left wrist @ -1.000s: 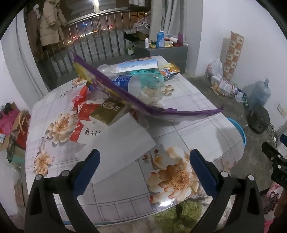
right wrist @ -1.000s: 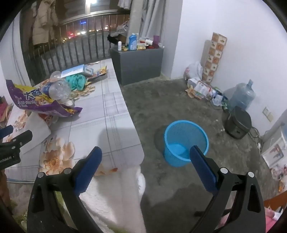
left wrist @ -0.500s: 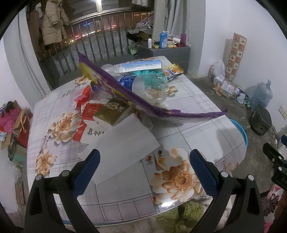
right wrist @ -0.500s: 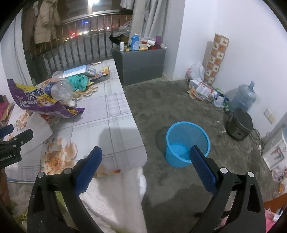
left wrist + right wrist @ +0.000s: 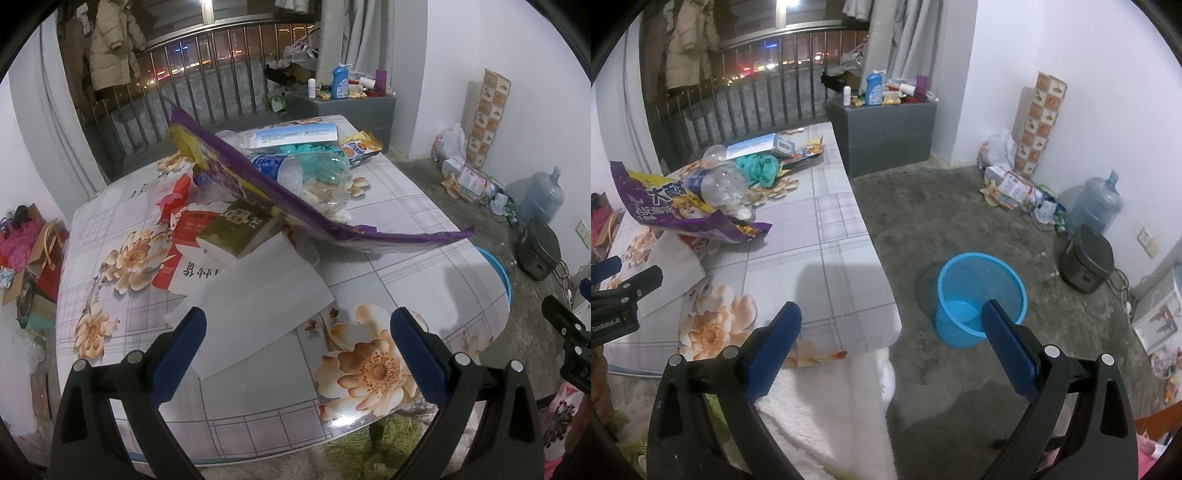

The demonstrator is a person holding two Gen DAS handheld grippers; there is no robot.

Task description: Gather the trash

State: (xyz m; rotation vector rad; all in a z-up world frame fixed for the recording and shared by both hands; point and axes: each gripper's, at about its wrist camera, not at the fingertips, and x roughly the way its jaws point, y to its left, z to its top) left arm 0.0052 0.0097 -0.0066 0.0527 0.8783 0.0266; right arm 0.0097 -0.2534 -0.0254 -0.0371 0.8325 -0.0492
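Tongs, left (image 5: 294, 328) and right (image 5: 891, 322), both agape, empty; trash, seemingly wrappers, on table (image 5: 424, 273).

free: near table (image 5: 424, 280) edge, floor around blue bin (image 5: 980, 295) | blocked: purple bag (image 5: 295, 206) over trash pile

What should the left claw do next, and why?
Probably ease the left claw forward and down onto the white paper sheet. It is open and empty, the sheet is the nearest trash on the table, and the blue bin waits empty on the floor.
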